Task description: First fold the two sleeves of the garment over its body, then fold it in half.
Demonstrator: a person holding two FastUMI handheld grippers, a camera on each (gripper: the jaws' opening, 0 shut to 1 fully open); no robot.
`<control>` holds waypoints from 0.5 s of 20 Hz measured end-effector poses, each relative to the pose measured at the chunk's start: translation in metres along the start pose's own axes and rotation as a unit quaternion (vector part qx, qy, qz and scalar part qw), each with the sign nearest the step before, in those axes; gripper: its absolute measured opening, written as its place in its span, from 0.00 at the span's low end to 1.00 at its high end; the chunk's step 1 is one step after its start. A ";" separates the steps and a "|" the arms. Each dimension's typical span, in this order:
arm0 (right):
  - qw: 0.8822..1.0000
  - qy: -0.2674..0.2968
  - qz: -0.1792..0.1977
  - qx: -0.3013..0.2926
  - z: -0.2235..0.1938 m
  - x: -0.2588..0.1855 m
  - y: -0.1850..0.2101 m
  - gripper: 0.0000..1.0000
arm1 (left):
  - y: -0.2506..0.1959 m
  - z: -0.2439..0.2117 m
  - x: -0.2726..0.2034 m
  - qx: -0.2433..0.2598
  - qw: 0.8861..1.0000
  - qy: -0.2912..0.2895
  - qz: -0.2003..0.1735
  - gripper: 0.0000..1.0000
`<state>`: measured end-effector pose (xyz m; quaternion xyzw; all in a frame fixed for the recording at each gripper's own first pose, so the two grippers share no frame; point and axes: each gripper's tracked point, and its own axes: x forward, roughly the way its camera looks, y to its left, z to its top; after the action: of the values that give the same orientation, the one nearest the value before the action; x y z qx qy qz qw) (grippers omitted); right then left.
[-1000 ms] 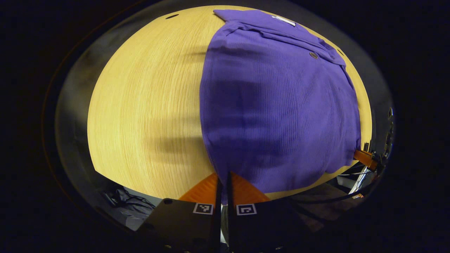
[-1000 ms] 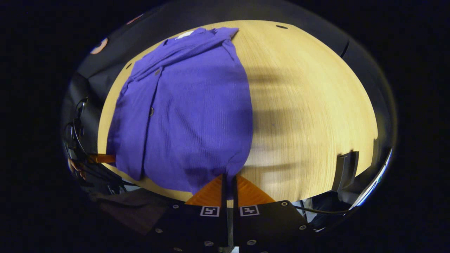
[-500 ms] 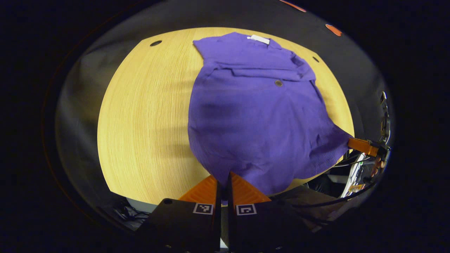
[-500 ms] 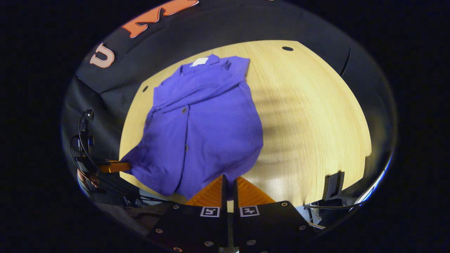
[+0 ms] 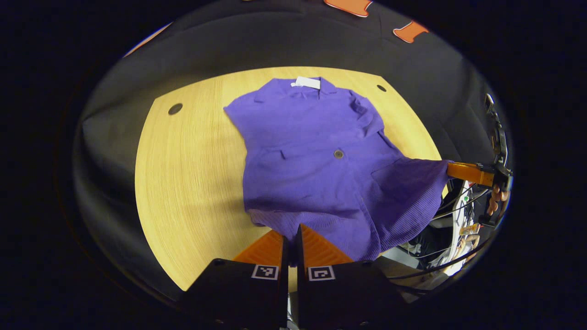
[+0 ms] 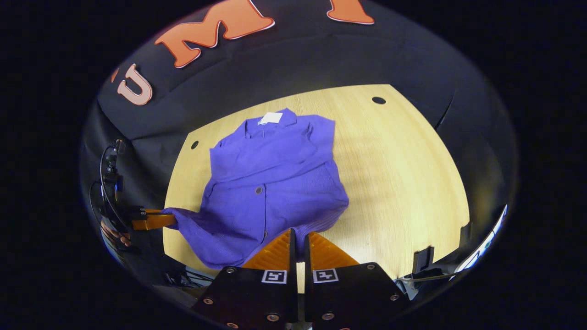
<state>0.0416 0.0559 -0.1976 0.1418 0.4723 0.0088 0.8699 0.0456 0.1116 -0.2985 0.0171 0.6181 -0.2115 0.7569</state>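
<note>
Holding the hem corners, both tools have the purple button-up shirt (image 5: 316, 151) raised at its near edge above the wooden table (image 5: 183, 183). The left gripper (image 5: 290, 236) is clamped on the hem's left corner; the right gripper (image 6: 298, 238) pinches the opposite corner. The collar end lies flat on the far half of the table. Both sleeves appear folded over the body, so I judge the halving fold is in hand. Next move: carry both corners evenly toward the collar (image 5: 312, 85), keeping the edge taut and level.
</note>
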 end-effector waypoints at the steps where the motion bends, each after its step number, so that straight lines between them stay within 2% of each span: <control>1: 1.000 -0.006 -0.006 -0.005 0.011 -0.001 0.001 0.06 | 0.004 0.011 -0.004 0.007 1.000 -0.004 0.000 0.09; 6: 1.000 -0.022 0.004 -0.016 0.070 0.009 0.009 0.06 | 0.027 0.083 -0.012 0.019 1.000 -0.024 0.006 0.10; 10: 0.999 -0.013 0.017 -0.040 0.113 0.030 -0.002 0.06 | 0.059 0.129 -0.012 0.009 0.999 -0.027 0.034 0.09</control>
<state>0.1510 0.0313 -0.1645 0.1149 0.4574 0.0403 0.8809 0.1839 0.1314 -0.2703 0.0393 0.5946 -0.1922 0.7797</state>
